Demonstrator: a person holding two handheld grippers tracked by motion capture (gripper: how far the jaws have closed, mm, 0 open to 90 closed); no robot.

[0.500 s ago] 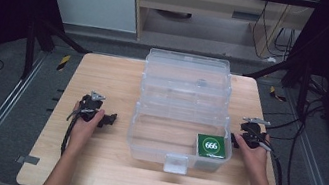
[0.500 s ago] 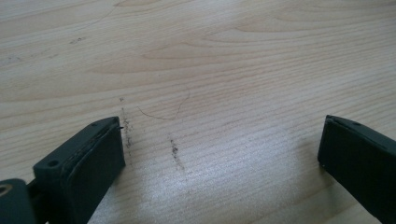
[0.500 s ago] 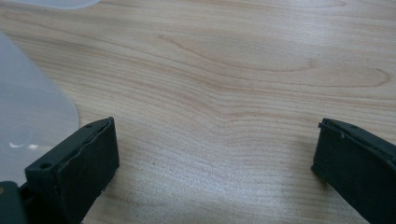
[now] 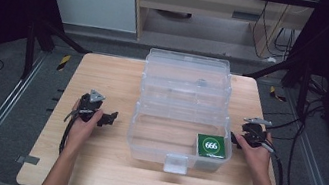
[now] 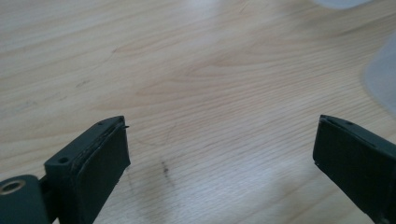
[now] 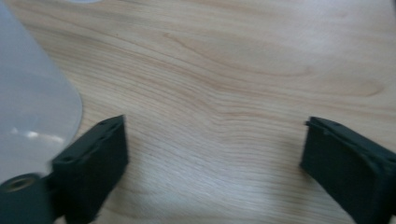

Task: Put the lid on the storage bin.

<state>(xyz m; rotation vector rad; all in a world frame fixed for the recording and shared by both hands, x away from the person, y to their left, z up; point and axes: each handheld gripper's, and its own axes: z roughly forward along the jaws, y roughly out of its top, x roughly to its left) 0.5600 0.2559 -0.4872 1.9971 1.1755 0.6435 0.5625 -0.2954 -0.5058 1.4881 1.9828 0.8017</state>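
A pale, wood-grained rectangular surface (image 4: 90, 161) carries a clear plastic box (image 4: 182, 110) with its lid open at its middle, a square green card (image 4: 213, 146) inside, flanked by the released left hand-held gripper (image 4: 108, 119) and released right hand-held gripper (image 4: 239, 135).

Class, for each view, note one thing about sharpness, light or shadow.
High view: table evenly lit, dark surroundings, clear box slightly hazy. Left gripper view: wood grain sharp, soft shadow between the open jaws. Right gripper view: box wall a blurred pale shape with glints; the jaws soft.
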